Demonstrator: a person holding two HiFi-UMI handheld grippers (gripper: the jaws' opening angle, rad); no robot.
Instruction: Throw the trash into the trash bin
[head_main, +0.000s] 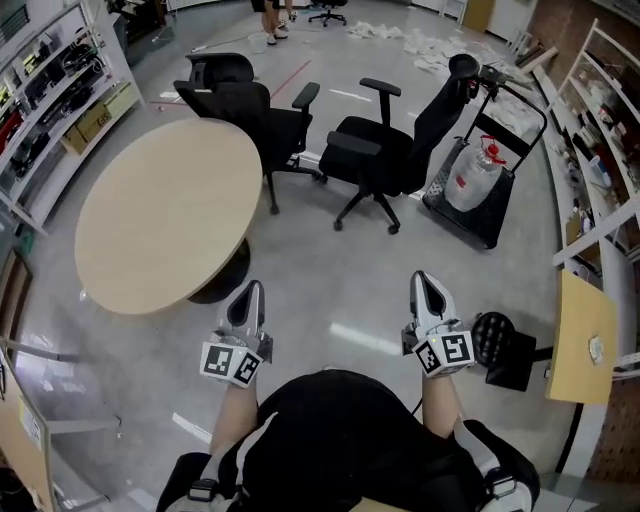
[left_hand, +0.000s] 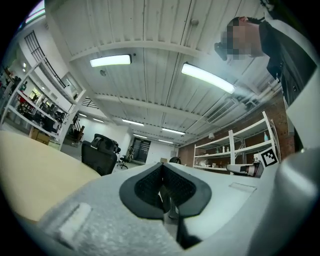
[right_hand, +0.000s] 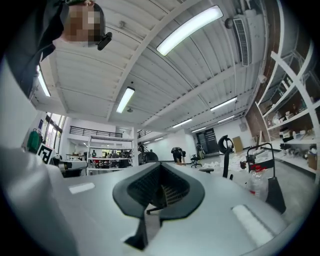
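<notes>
Scattered white litter (head_main: 415, 45) on the floor far ahead of both grippers, well apart from them, past two black office chairs (head_main: 385, 150) and a black cart (head_main: 485, 232) carrying a water bottle (head_main: 470, 175). Left gripper (head_main: 250, 295) and right gripper (head_main: 428, 288) side by side with a gap between, held above bare grey floor, jaws of each pressed together and empty. Round wooden table (head_main: 160, 210) ahead and to the left of the left gripper, white shelving (head_main: 600, 110) off to the right of the right gripper.
</notes>
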